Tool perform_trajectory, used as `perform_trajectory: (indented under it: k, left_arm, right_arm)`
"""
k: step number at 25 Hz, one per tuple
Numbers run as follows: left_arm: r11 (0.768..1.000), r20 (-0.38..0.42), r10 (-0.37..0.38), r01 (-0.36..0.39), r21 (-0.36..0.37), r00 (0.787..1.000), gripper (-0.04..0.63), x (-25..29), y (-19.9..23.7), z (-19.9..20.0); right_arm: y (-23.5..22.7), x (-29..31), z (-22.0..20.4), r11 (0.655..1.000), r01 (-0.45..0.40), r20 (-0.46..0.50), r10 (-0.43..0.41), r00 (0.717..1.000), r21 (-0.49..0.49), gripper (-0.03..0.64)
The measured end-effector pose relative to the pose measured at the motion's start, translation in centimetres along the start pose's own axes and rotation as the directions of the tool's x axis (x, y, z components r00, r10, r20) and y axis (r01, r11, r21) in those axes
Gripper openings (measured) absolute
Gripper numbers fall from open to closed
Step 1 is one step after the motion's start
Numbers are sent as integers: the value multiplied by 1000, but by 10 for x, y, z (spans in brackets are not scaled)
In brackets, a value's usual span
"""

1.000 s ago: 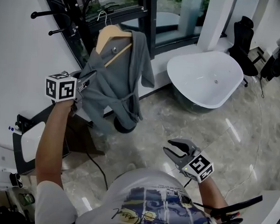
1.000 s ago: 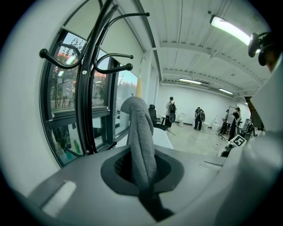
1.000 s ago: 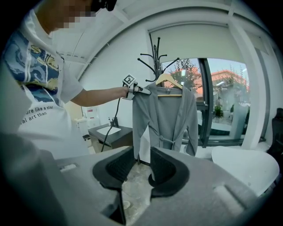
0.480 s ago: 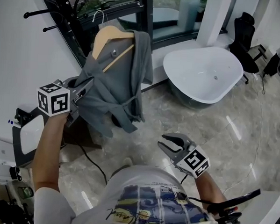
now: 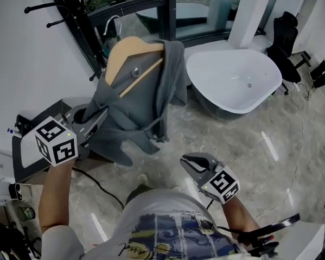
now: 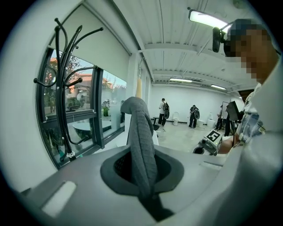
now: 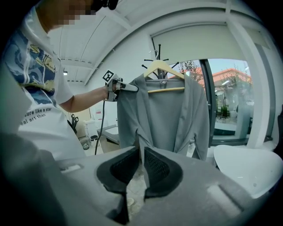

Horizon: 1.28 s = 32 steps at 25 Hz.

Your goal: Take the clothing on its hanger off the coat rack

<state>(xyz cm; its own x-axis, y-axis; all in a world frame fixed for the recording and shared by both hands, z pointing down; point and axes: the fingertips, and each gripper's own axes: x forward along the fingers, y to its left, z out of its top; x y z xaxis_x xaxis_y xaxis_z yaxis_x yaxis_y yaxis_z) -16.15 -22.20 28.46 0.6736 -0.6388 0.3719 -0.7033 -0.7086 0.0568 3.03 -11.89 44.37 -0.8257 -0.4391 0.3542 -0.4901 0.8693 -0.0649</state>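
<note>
Head view, left gripper (image 5: 93,119): it is raised and clamped tight on an edge of the grey cloth robe (image 5: 148,93).
Head view, robe: it hangs on a curved light wooden hanger (image 5: 126,51), up in front of the window.
Head view, rack: the black metal coat rack (image 5: 49,7) stands just behind the hanger (I cannot tell from here if the hook rests on it).
Head view, right gripper (image 5: 185,160): it sits low near the person's body, well apart from the robe, with nothing in it.
Head view, tub: a big white oval bathtub (image 5: 225,70) stands on the shiny floor to the right.

Left gripper view, jaws: the left gripper (image 6: 142,174) squeezes a thick fold of the robe (image 6: 140,128) between its dark pads.
Left gripper view, hanger: the pale tip of the wooden hanger (image 6: 138,88) pokes up behind the fold.
Left gripper view, rack: the coat rack (image 6: 64,88) stands to the left by the window, apart from the robe.

Right gripper view, jaws: the right gripper (image 7: 140,165) is pressed nearly together, with only floor showing in the thin slit.
Right gripper view, robe: the robe (image 7: 168,114) hangs open on the hanger (image 7: 164,89), and the left gripper (image 7: 128,87) pinches its edge near the shoulder.
Right gripper view, rack: the top of the coat rack (image 7: 158,55) peeks out behind the hanger's hook.
</note>
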Motion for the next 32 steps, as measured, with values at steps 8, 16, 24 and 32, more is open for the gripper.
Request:
perform_trajectory:
  k: [8, 16, 24, 32]
  left_arm:
    - [999, 4, -43, 43, 14, 999, 3, -18, -69, -14]
    - [992, 9, -112, 111, 52, 994, 3, -30, -135, -36]
    - [983, 1, -178, 178, 53, 984, 3, -32, -171, -50]
    - [967, -15, -241, 242, 76, 970, 3, -24, -196, -59]
  right_arm:
    - [5, -11, -11, 1000, -7, -13, 8, 1000, 26, 12]
    - [18, -29, -26, 1000, -12, -34, 13, 999, 26, 3]
    - [20, -27, -18, 1000, -25, -27, 26, 999, 9, 2]
    - [26, -31, -21, 1000, -24, -29, 24, 999, 4, 2]
